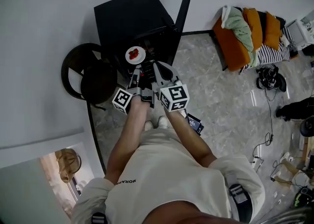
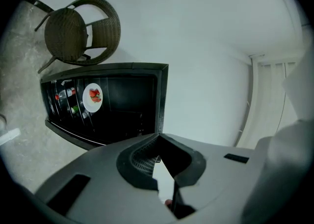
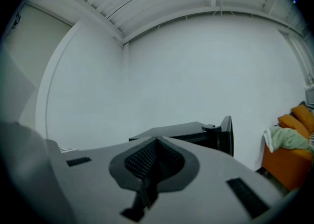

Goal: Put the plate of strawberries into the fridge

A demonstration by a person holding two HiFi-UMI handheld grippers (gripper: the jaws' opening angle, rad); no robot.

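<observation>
1. The left gripper (image 2: 157, 138) has its jaws pressed together on nothing. The right gripper (image 3: 156, 143) is closed and empty too.
2. In the head view both grippers sit side by side in front of the fridge (image 1: 128, 17), well clear of the plate (image 2: 92, 97).
3. The plate lies at 12 o'clock from the grippers, inside the open fridge, apparently on a shelf. The placing step looks done, and closing up is what seems to be left.
4. The plate holds a few red strawberries (image 2: 95, 95). Besides the plate, the fridge holds what look like bottles (image 2: 65, 93), near it in the dark interior.
5. The door (image 1: 184, 10) stands wide open at 1 o'clock. The next move probably calls for a gripper to reach round behind the door and push it shut. Closed jaws would serve for that.
6. A wicker chair (image 1: 84, 74) stands on the floor at 9 o'clock, just beside the fridge.
</observation>
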